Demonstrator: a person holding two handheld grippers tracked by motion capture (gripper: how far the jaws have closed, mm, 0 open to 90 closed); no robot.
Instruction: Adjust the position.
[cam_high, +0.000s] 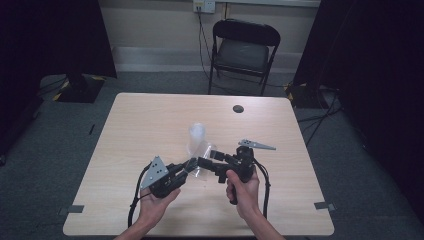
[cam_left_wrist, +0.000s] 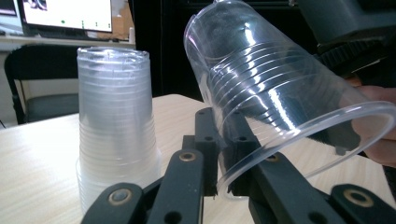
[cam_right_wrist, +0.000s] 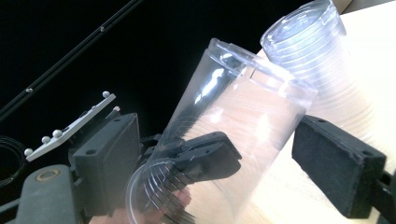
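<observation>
Pinching the loose cup's (cam_left_wrist: 280, 93) rim, the left claw (cam_high: 189, 166) held firm; the right claw (cam_high: 212, 156) stood released around it. Next, probably carrying it clear of the stack (cam_left_wrist: 114, 126).

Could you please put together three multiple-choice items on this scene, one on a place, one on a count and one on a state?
1. Where does the stack of cups stand?
A. on the table
B. on the chair
C. on the floor

2. How many chairs stand behind the table?
A. none
B. one
C. three

3. How is the single clear cup held?
A. it lies loose on the table
B. the right hand-held gripper clamps its base
C. the left hand-held gripper pinches its rim wall

Answers:
1 A, the upside-down stack rests on the wooden tabletop.
2 B, a single black folding chair is at the far side.
3 C, the left jaws are shut on the cup's wall, while the right hand-held gripper stands open around it, pads clear.
</observation>
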